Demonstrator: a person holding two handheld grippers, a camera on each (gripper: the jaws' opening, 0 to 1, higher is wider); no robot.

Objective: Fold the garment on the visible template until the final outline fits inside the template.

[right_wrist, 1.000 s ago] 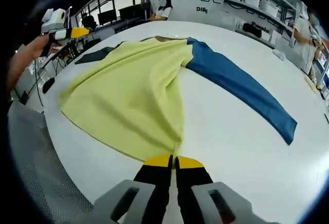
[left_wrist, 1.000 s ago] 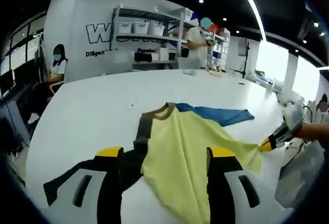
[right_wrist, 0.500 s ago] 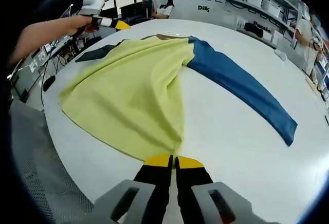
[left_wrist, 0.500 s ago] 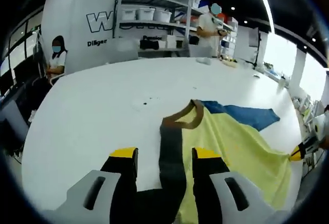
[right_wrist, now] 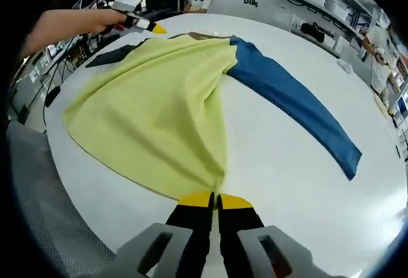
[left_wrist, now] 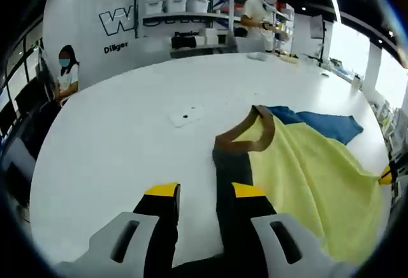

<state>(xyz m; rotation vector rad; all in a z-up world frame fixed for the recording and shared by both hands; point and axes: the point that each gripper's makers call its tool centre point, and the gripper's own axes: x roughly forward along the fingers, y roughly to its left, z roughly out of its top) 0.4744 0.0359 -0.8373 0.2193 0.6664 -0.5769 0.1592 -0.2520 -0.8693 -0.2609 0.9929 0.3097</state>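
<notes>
Right gripper view: the soft yellow knit garment with a blue sleeve, a dark sleeve and a brown collar (right_wrist: 159,109) lies spread on the smooth white round table (right_wrist: 287,182), its hem corner pinched between the clenched jaws of the right gripper (right_wrist: 215,200). The left gripper (left_wrist: 204,192) stands with jaws parted over the dark sleeve (left_wrist: 231,176); bare tabletop stretches beyond the collar

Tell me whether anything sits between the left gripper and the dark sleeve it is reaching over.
Nothing visible does. The left gripper is open with the dark sleeve running up between its jaws, only bare white table beside it. The right gripper is shut on the yellow hem.
</notes>
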